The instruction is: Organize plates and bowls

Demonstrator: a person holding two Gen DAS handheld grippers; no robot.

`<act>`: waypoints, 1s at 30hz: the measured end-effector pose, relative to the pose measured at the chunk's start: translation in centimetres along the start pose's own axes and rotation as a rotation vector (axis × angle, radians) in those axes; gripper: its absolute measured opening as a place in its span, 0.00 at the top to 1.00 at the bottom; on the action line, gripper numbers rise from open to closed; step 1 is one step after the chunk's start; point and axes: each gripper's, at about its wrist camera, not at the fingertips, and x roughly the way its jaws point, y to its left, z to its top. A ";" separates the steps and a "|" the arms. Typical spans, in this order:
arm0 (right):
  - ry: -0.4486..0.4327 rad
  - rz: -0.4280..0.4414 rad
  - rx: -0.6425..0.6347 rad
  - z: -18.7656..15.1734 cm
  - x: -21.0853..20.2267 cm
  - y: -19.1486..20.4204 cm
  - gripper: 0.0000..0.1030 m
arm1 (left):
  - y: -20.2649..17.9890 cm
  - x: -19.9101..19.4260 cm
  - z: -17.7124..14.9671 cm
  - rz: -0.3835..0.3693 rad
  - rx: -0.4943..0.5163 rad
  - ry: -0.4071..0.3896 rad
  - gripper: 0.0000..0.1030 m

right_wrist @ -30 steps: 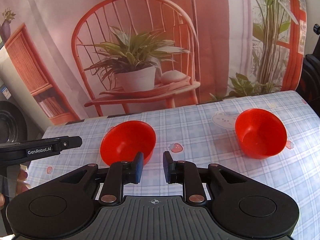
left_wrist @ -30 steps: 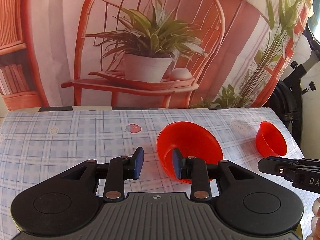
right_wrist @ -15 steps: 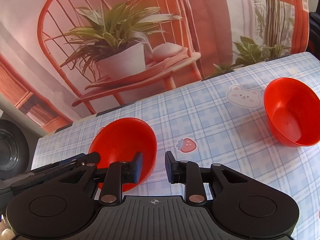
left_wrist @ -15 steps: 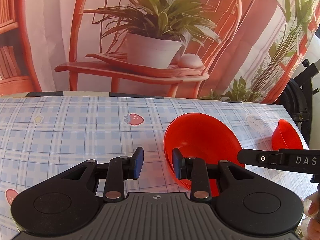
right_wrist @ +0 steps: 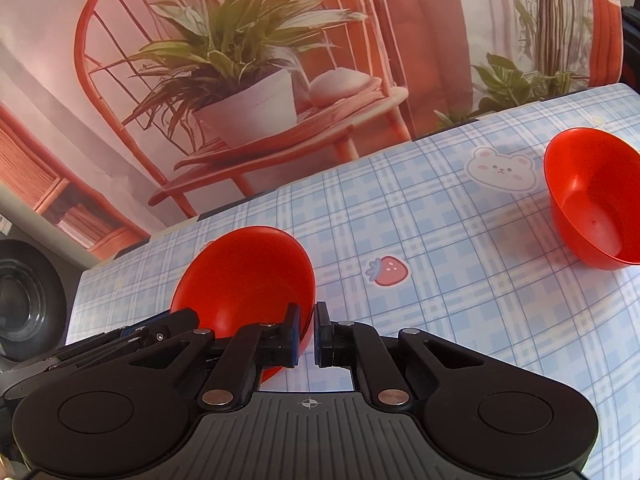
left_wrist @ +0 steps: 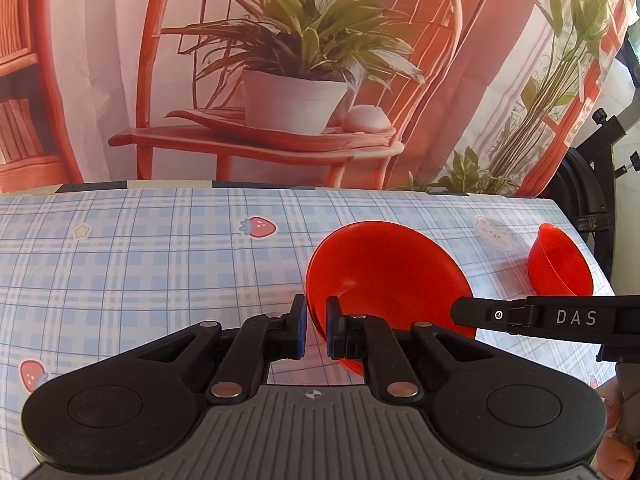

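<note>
A red bowl [left_wrist: 386, 276] sits on the checked tablecloth [left_wrist: 160, 264]. My left gripper [left_wrist: 316, 330] is shut on its near left rim, one finger inside and one outside. The same bowl shows in the right wrist view [right_wrist: 244, 280], where my right gripper [right_wrist: 306, 334] is shut on its near right rim. The right gripper's fingers [left_wrist: 520, 314] cross the left wrist view at the bowl's right edge. A second, deeper red bowl [right_wrist: 596, 200] stands apart at the table's right; it also shows in the left wrist view [left_wrist: 558, 262].
A printed backdrop [left_wrist: 280, 80] of a red chair and potted plant hangs behind the table's far edge. Black exercise equipment [left_wrist: 600, 184] stands off the right end. A dark round object [right_wrist: 24, 304] is beyond the left end.
Both grippers moved forward and down to the near bowl. Their jaws narrowed from open to closed on its rim, left on the left side, right on the right side.
</note>
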 end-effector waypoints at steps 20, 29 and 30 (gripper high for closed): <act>-0.132 0.059 -0.012 -6.9 -13.2 -0.6 0.94 | -5.6 -13.0 -4.3 -0.061 0.116 -0.047 0.89; -0.192 0.063 0.008 -13.8 -18.0 -2.2 0.94 | -6.2 -15.0 -9.8 -0.119 0.115 -0.005 0.88; -0.192 0.061 0.004 -14.5 -18.3 -2.4 0.94 | -6.3 -15.1 -10.4 -0.117 0.110 -0.005 0.88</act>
